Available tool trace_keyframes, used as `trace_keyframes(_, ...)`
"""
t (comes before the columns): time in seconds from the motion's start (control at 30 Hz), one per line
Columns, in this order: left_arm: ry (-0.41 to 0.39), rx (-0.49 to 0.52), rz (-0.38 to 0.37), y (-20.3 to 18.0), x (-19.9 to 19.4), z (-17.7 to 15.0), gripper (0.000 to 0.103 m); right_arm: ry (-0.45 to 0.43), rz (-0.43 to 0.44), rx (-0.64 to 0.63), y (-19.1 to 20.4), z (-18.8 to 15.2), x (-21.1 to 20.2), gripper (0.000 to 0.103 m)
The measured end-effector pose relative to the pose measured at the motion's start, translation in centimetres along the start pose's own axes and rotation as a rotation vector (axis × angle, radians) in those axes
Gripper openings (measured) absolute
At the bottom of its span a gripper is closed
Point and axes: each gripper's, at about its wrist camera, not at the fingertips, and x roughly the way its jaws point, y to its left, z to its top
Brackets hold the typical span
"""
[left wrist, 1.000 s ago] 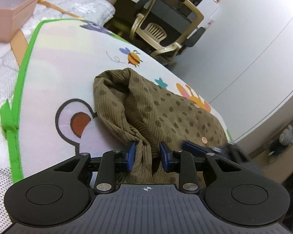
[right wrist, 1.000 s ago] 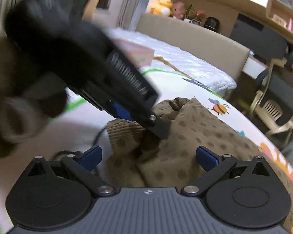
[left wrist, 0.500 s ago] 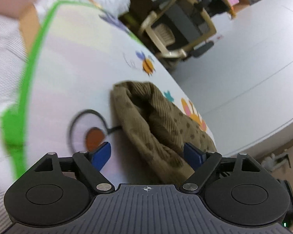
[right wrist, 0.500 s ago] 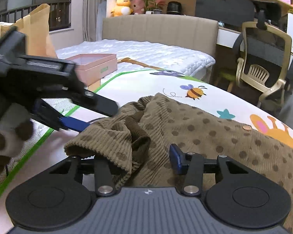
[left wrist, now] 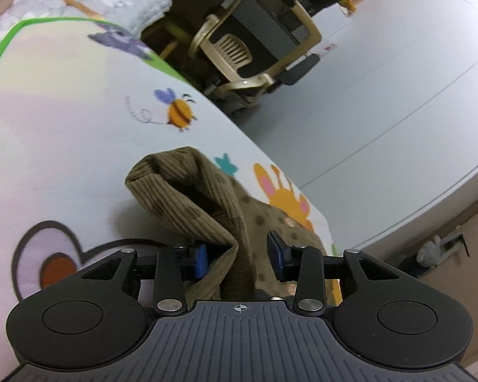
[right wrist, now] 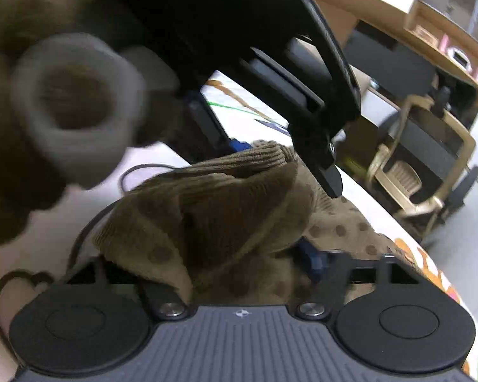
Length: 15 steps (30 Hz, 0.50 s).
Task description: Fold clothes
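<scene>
Left gripper (left wrist: 239, 256) is closing, its blue pads (left wrist: 201, 259) narrowing on a bunched fold of the brown dotted corduroy garment (left wrist: 191, 197); left pad touches the cloth, right one looks a bit off it. Right gripper (right wrist: 213, 267) is easing open with a thick bunch of the same garment (right wrist: 220, 210) between its jaws, left pad buried under cloth. The garment lies crumpled on a cartoon play mat (left wrist: 63, 127) near its right edge, with a tan chair (left wrist: 255, 47) beyond.
</scene>
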Motion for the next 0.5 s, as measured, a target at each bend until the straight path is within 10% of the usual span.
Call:
trace_keyframes(0.27, 0.058, 0.221, -0.163, -12.8, 4.6, 0.0, 0.043, -0.170, -0.062, 0.410, -11.9, -2.5, -9.2, 0.037)
trace_keyframes(0.5, 0.171, 0.333, -0.263, -21.2, 11.7, -2.5, 0.062, 0.005, -0.164, 0.704, -20.9, -11.6, -11.2, 0.044)
